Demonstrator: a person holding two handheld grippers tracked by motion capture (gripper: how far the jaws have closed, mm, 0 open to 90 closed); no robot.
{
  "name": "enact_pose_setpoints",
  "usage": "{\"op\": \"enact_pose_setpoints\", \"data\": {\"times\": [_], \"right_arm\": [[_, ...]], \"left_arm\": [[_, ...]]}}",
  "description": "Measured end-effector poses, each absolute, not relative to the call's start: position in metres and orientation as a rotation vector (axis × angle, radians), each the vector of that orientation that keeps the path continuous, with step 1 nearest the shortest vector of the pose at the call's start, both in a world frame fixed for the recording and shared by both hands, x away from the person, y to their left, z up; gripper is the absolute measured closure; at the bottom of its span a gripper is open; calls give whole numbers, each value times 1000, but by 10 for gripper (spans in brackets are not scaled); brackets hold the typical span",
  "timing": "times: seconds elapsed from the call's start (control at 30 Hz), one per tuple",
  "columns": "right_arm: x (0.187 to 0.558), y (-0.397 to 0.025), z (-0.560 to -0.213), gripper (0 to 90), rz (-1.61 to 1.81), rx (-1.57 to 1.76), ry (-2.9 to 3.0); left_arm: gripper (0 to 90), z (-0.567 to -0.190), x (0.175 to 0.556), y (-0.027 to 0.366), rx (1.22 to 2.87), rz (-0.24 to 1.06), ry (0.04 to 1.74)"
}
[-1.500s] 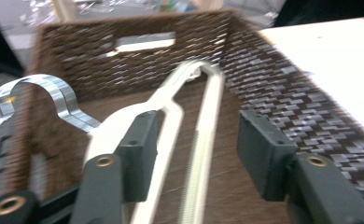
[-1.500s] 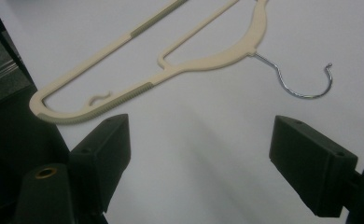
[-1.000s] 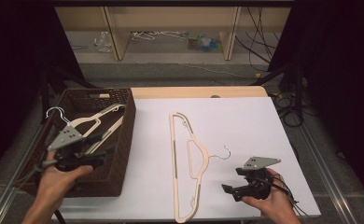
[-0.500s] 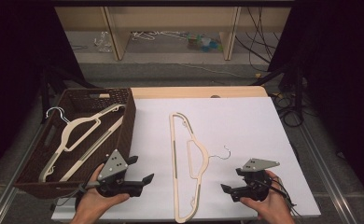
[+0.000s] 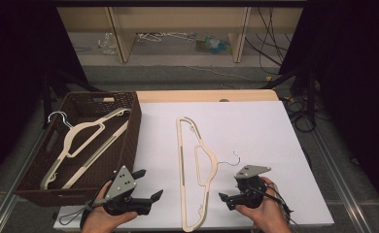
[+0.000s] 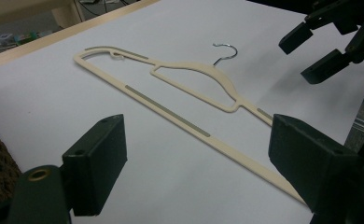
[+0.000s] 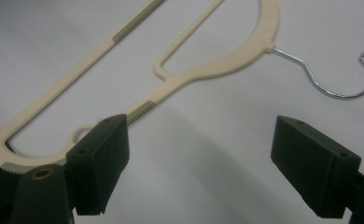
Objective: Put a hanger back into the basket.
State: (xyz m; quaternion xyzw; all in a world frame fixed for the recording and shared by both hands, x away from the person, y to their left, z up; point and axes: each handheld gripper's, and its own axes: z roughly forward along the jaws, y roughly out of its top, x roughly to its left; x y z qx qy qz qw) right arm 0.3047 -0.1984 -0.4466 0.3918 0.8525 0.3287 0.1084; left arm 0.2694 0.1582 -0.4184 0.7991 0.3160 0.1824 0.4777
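Cream plastic hanger with a metal hook lies flat on the white tabletop, its long bar running from the far side toward the near edge and its hook pointing toward the right gripper; it rests between the two grippers, touched by neither; the left gripper sits at the near edge of the table just right of the wicker basket, held in a hand, its jaws spread wide apart and empty, pointing toward the hanger; in the left gripper view the hanger stretches across the white surface beyond the parted jaws, with the other gripper's black jaws at the upper right; the right gripper is held low near the hanger's lower end, just beside the hook, its jaws likewise apart and gripping nothing; in the right gripper view the hanger's curved neck and wire hook lie ahead of the open jaws, and the near corner of the hanger passes by the left jaw; a second cream hanger lies inside the brown basket, its hook at the far left corner.
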Motion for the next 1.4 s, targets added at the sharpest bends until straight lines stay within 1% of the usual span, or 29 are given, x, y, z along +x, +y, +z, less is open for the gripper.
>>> {"op": "enact_pose_setpoints", "data": {"times": [0.17, 0.23, 0.33, 0.5, 0.9, 1.07, 1.13, 1.17, 1.2, 1.23, 1.3, 1.33, 1.37, 1.4], "right_arm": [[311, -173, -452, 235, 940, 1185, 2539], [313, -170, -453, 243, 929, 1157, 2544], [318, -157, -457, 246, 904, 1227, 2555], [324, -146, -464, 250, 850, 1185, 2572], [328, -135, -473, 261, 738, 1155, 2597], [325, -129, -476, 247, 685, 1148, 2610], [326, -130, -476, 282, 688, 1099, 2619], [326, -132, -474, 337, 673, 1095, 2646], [326, -134, -473, 374, 668, 1102, 2653], [326, -134, -473, 374, 668, 1102, 2653], [329, -141, -471, 461, 674, 1050, 2683], [332, -150, -469, 571, 672, 1034, 2708], [332, -150, -469, 571, 672, 1034, 2708], [337, -163, -467, 651, 677, 1062, 2724]], "left_arm": [[194, -420, 267, 157, 1955, 435, 765], [194, -420, 267, 157, 1960, 436, 755], [194, -422, 267, 156, 1972, 440, 752], [195, -425, 267, 155, 1983, 425, 761], [197, -429, 267, 152, 1984, 405, 749], [199, -429, 267, 153, 1996, 408, 744], [200, -429, 267, 153, 1995, 408, 746], [200, -429, 267, 153, 1996, 408, 746], [200, -429, 267, 154, 1997, 411, 745], [200, -428, 266, 154, 1992, 412, 751], [201, -428, 266, 155, 1991, 411, 736], [203, -428, 266, 155, 1988, 415, 744], [203, -427, 266, 155, 1990, 417, 745], [203, -428, 265, 155, 1990, 416, 744]]}}
